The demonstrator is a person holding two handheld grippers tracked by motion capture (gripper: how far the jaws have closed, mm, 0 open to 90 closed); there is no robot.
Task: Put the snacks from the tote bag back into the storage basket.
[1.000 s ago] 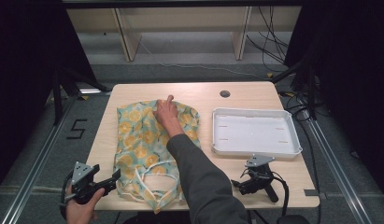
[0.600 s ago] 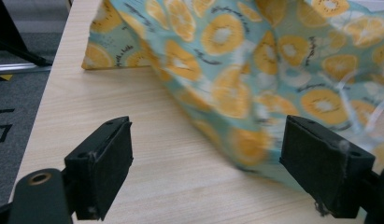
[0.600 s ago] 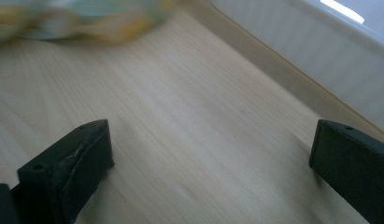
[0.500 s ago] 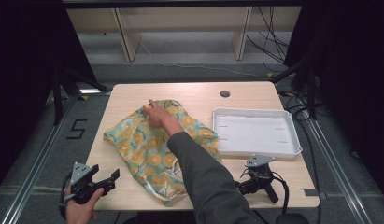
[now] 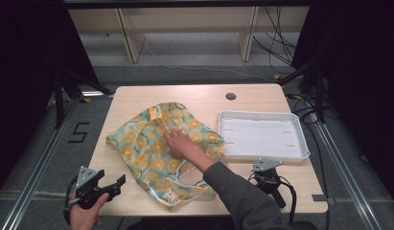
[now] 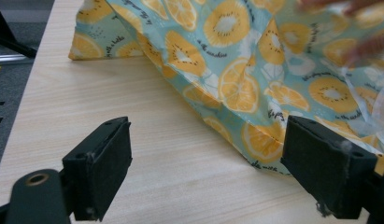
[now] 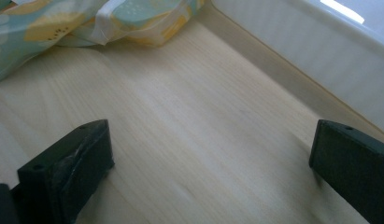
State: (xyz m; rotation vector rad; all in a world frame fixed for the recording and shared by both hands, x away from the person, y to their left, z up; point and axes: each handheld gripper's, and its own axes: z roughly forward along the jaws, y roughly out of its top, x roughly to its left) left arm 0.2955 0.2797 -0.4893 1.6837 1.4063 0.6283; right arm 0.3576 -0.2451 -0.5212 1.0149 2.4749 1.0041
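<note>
Table: pale wooden table [image 5: 137, 98] on a grey floor, shelving beyond.
Bag: fruit-print cloth bag [image 5: 151, 148] crumpled left of centre; a bare hand [image 5: 182, 146] presses on it.
Tray: white tray [image 5: 261, 135] by the right edge.
Left gripper [image 5: 113, 184]: hand-held off the near-left corner, jaws wide apart, nothing between.
Right gripper [image 5: 267, 173]: lying near the front edge, jaws apart over bare wood.

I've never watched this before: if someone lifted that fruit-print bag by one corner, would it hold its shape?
Probably not. The fruit-print bag lies creased and bunched under the bare hand, so it would likely sag and drape. It looks thin and light. Pushed, it would probably wrinkle rather than slide whole across the table.
</note>
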